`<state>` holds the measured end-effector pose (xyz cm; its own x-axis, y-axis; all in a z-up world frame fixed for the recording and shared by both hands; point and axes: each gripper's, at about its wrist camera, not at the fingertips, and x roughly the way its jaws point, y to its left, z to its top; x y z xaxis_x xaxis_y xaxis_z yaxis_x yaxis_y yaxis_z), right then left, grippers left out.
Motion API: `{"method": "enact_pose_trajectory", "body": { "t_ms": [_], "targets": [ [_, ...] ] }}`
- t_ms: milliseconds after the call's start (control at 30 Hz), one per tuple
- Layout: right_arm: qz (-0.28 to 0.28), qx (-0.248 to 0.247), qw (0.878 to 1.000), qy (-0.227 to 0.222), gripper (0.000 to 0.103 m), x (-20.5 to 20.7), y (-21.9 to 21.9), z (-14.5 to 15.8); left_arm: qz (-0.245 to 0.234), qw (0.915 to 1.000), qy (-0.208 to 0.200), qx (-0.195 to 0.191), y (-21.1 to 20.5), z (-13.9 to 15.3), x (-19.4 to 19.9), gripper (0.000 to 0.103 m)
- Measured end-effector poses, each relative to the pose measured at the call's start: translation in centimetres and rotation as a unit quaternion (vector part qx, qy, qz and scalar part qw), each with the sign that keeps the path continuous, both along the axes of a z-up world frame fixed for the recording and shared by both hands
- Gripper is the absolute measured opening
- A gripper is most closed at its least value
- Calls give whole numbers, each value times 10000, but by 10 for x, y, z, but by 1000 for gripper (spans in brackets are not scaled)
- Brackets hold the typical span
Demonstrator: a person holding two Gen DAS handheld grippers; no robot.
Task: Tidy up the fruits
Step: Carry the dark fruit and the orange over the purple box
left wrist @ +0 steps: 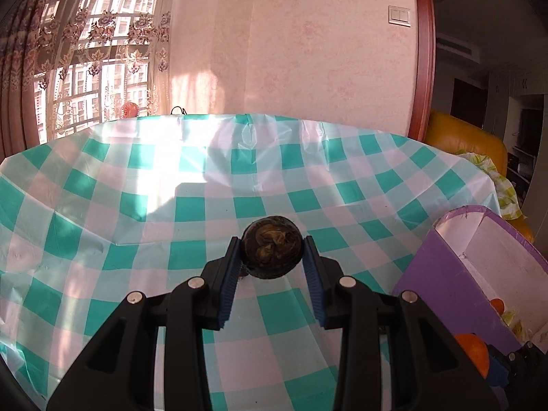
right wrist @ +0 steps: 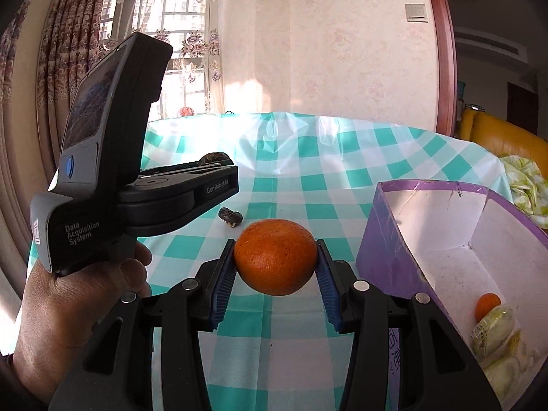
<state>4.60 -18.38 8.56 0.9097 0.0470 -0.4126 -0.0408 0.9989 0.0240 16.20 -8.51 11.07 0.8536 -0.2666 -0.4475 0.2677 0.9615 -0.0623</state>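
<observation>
My left gripper (left wrist: 273,257) is shut on a dark, wrinkled round fruit (left wrist: 272,247) and holds it above the checked tablecloth (left wrist: 191,212). My right gripper (right wrist: 275,263) is shut on an orange (right wrist: 275,261), just left of a purple box (right wrist: 387,239) with white inside. The box holds a small orange (right wrist: 487,304) and pale green wrapped pieces (right wrist: 493,328). In the right wrist view the left gripper's body (right wrist: 137,185) is at the left with the dark fruit (right wrist: 213,158) at its tip. In the left wrist view the box (left wrist: 441,274) and the held orange (left wrist: 474,352) show at the lower right.
A small dark wrinkled piece (right wrist: 231,216) lies on the cloth behind the orange. A yellow sofa (right wrist: 507,140) with a green patterned cloth (right wrist: 527,178) stands past the table's right edge. A curtained window (left wrist: 85,68) is at the back left.
</observation>
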Motion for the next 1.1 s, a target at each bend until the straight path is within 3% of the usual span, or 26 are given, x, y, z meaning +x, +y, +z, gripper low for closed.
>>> {"method": "enact_pose_trajectory", "body": {
  "t_ms": [167,567,867,1100],
  "targets": [
    [-178,209,9995,-146,45,-29,-26,18,-506,9985,-112,154,-43,10,-21,37],
    [-793,446,9958,34,45,-66,-92,29,-1561,9867,-283,347,-128,23,-61,37],
    [-1327,442,9886,559,45,-60,-139,18,-2261,9694,-155,938,-195,10,-65,37],
    [-1393,302,9836,1107,45,-43,-162,2,-2637,9557,1,1304,-226,-5,-58,37]
  ]
}}
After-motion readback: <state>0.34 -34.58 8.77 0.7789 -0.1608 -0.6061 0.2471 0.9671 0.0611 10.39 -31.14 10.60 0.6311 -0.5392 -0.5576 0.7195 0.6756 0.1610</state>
